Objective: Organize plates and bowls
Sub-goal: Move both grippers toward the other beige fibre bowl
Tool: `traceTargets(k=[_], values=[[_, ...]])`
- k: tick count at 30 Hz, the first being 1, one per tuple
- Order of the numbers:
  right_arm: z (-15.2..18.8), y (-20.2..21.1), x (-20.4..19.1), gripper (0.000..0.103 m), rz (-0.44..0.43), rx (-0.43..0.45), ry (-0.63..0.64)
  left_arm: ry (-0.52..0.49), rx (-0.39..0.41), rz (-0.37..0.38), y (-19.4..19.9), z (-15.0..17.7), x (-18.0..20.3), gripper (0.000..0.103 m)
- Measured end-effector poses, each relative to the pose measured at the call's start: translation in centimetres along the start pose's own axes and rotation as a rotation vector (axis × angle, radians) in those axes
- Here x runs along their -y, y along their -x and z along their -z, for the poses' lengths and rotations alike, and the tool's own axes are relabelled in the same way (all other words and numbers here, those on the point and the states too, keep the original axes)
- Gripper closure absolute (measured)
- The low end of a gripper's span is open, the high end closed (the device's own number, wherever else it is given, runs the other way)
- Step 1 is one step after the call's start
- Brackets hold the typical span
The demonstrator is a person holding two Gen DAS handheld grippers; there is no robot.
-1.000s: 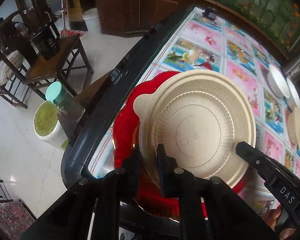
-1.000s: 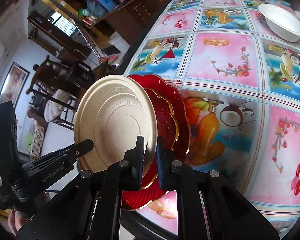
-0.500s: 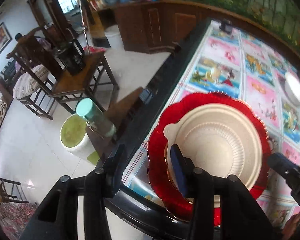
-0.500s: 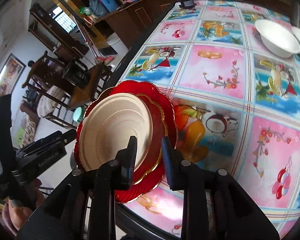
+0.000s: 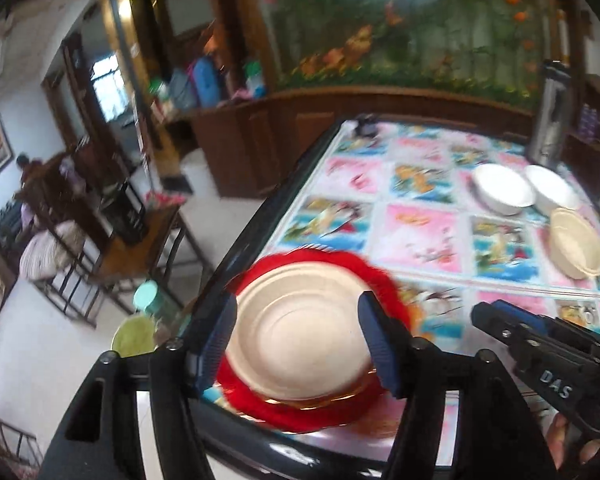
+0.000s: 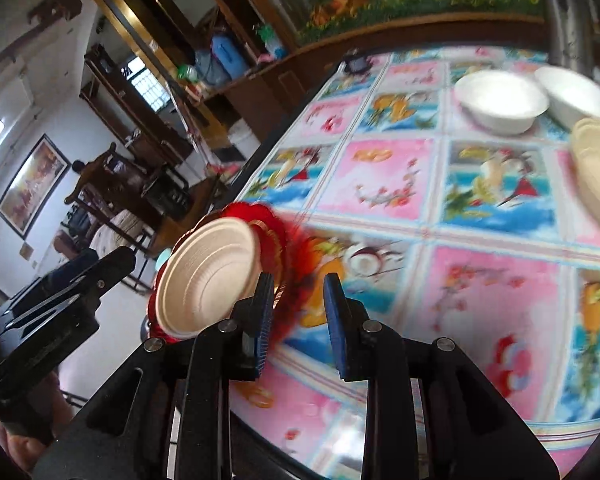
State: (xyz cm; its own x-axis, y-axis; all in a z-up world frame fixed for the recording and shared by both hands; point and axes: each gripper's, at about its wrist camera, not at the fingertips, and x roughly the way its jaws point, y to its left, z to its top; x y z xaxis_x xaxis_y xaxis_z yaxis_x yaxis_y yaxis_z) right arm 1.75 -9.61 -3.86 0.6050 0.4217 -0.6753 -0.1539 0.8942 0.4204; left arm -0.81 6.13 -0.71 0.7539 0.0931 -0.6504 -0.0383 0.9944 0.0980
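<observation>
Your left gripper [image 5: 298, 344] is opening its jaws, and nothing is pressed between the blue pads; the round beige paper plate [image 5: 300, 332] only shows in the gap behind them. Your right gripper [image 6: 298, 320] has its jaws a little apart and holds nothing; behind its gap you see only the colourful patterned tablecloth [image 6: 384, 184].

The beige plate lies on the scalloped red plate with a gold rim [image 5: 316, 416], near the front left edge of the black-framed table [image 5: 256, 232]. Two white bowls [image 5: 502, 194] stand side by side at the far right of the table. A second beige paper plate [image 5: 576, 248] lies just in front of them.
</observation>
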Motion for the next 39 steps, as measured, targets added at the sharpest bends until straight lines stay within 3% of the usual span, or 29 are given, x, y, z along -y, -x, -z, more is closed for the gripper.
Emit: traceTargets(k=[8, 31, 35, 39], values=[[0.0, 3.7, 4.3, 0.078, 0.056, 0.075, -0.046, -0.053, 0.035, 0.062, 1.1, -0.4, 4.4, 0.035], [1.4, 11.8, 17.6, 0.078, 0.161, 0.191, -0.260, -0.139, -0.058, 0.128, -0.7, -0.8, 13.1, 0.035], [1.8, 12.9, 19.3, 0.069, 0.182, 0.210, -0.299, -0.150, -0.068, 0.136, -1.1, -0.8, 14.2, 0.035], [2.2, 14.1, 21.3, 0.069, 0.197, 0.237, -0.335, -0.158, -0.061, 0.147, -1.5, -0.7, 15.3, 0.035]])
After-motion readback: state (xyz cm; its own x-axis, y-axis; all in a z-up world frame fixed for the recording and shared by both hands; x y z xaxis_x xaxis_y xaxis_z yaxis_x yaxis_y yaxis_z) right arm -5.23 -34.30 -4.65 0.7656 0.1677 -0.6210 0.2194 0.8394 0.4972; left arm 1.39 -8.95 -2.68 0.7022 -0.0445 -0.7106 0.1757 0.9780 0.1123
